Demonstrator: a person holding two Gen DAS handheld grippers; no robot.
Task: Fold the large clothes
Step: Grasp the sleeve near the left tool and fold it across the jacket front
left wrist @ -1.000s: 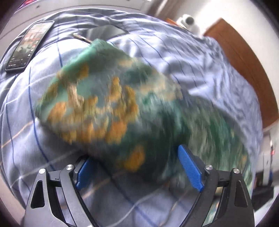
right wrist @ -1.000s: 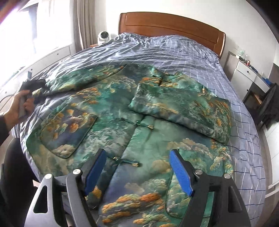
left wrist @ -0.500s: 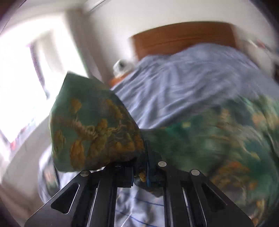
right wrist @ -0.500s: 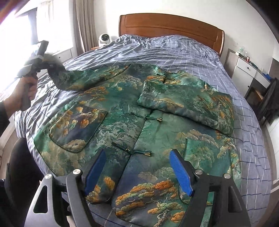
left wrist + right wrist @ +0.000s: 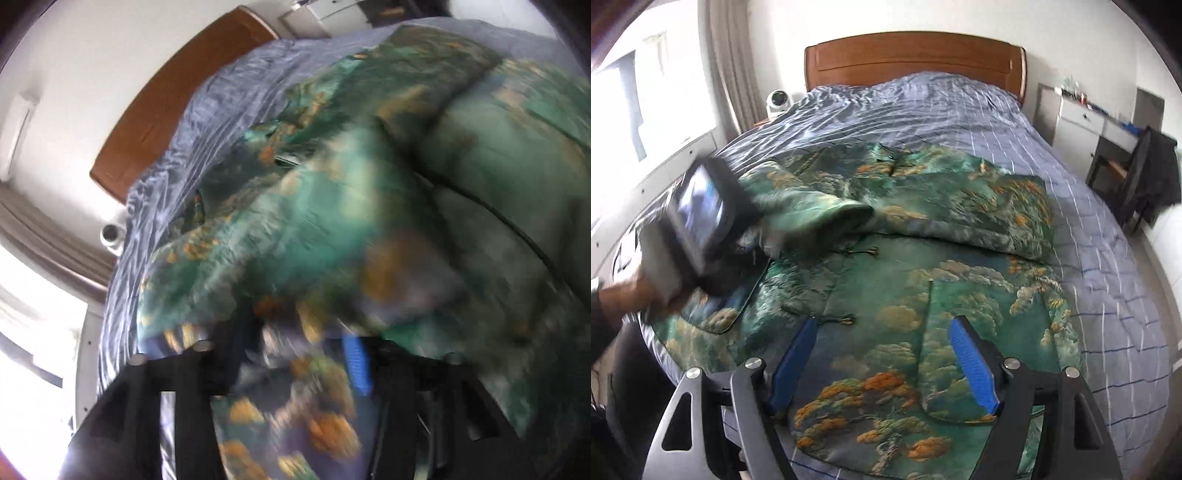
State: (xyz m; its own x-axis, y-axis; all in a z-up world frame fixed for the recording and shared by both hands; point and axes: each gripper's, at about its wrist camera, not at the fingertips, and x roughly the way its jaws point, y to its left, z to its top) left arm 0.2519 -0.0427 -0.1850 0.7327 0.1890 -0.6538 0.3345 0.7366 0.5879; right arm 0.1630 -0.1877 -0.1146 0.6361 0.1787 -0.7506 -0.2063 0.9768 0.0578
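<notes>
Blurred green jacket [image 5: 332,229] across left tool [image 5: 295,362], bedspread [image 5: 229,110] behind

You're in a home bedroom. A bed [image 5: 960,122] with a blue-grey checked cover fills the middle of the frame, its wooden headboard [image 5: 912,59] against a white wall at top centre. Curtains [image 5: 727,55] hang beside a bright window [image 5: 646,92] at upper left. A small white camera [image 5: 778,100] sits left of the headboard. At right, you've got a white drawer unit [image 5: 1082,118] and dark clothing [image 5: 1152,170] draped over something.
</notes>
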